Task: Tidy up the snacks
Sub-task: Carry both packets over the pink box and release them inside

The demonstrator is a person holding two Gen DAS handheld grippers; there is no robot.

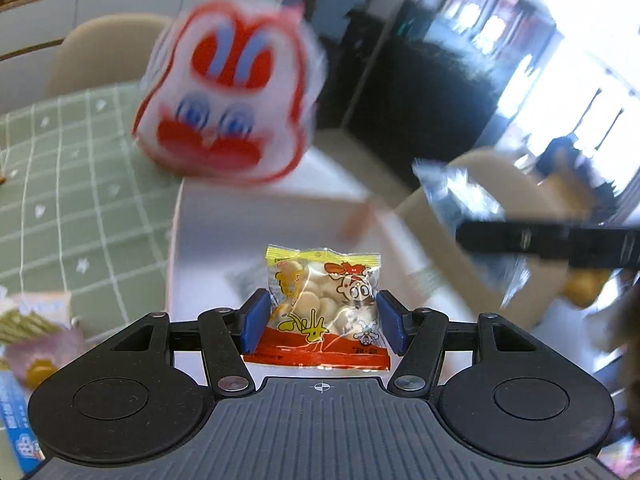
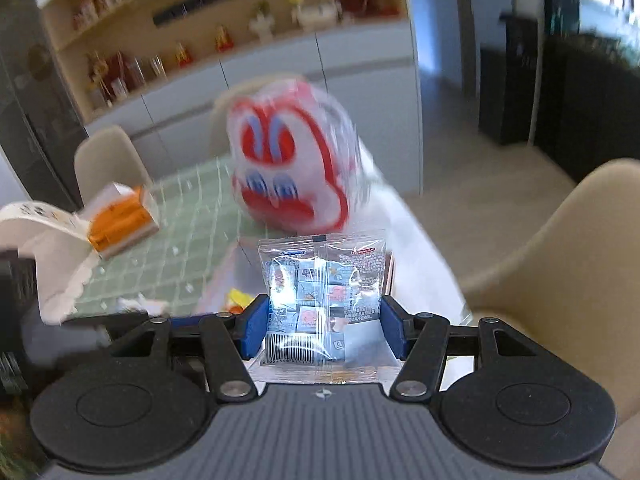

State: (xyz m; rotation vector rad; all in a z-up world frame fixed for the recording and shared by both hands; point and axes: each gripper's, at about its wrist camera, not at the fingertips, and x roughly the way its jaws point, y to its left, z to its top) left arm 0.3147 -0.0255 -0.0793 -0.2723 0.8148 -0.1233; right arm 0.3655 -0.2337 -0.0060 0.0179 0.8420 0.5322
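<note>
My left gripper (image 1: 322, 322) is shut on a yellow and red packet of round biscuits (image 1: 324, 304), held above a white tray (image 1: 208, 236). My right gripper (image 2: 324, 326) is shut on a clear packet of small blue and pink cubes (image 2: 324, 300). That packet and the right gripper's black finger also show at the right of the left wrist view (image 1: 460, 196). A red and white rabbit-face container (image 1: 232, 100) stands at the tray's far end and shows blurred in the right wrist view (image 2: 292, 156).
A green checked tablecloth (image 1: 72, 200) covers the table. Loose snack packets (image 1: 32, 340) lie at the lower left. An orange and white packet (image 2: 120, 220) lies on the cloth. Beige chairs (image 2: 560, 264) stand around the table. Shelves (image 2: 200, 40) line the back wall.
</note>
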